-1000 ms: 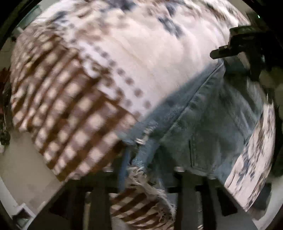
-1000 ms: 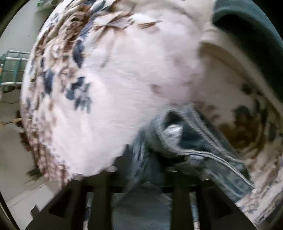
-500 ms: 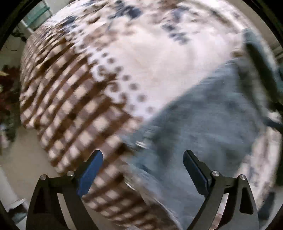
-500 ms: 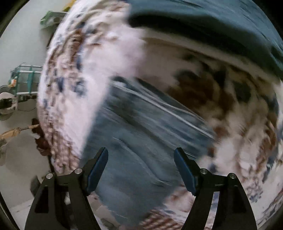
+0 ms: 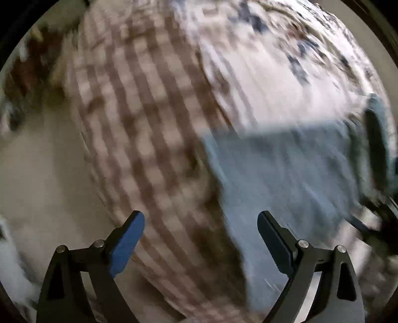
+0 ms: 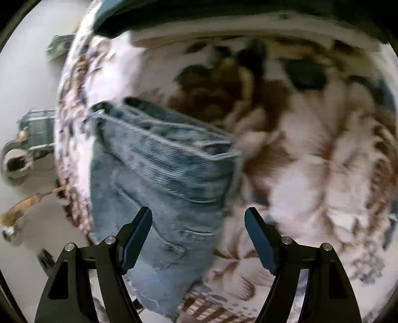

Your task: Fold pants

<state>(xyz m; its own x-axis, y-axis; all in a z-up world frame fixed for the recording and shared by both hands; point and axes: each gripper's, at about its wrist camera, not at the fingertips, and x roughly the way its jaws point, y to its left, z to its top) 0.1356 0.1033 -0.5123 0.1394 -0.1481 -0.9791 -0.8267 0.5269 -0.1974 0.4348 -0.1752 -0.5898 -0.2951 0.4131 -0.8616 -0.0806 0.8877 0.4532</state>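
Observation:
The light blue denim pants point(image 6: 159, 179) lie folded on a bed with a patterned blanket point(image 6: 311, 161), waistband away from the right gripper, frayed hem point(image 6: 154, 295) near the bed edge. They also show blurred in the left wrist view point(image 5: 286, 179). My right gripper point(image 6: 198, 236) is open and empty, held above the pants' lower part. My left gripper point(image 5: 201, 238) is open and empty above the checked blanket border point(image 5: 139, 129), beside the pants' left edge. The right gripper point(image 5: 375, 218) shows dimly at the right edge of the left wrist view.
A dark green cover point(image 6: 223, 12) lies at the bed's far side. The beige floor point(image 5: 37, 174) lies to the left of the bed. A greenish rack point(image 6: 39, 129) and small items stand on the floor beyond the bed edge.
Both grippers let go of the denim and opened about half a second ago. Since then both have drawn back and swung; the pants lie folded on the blanket.

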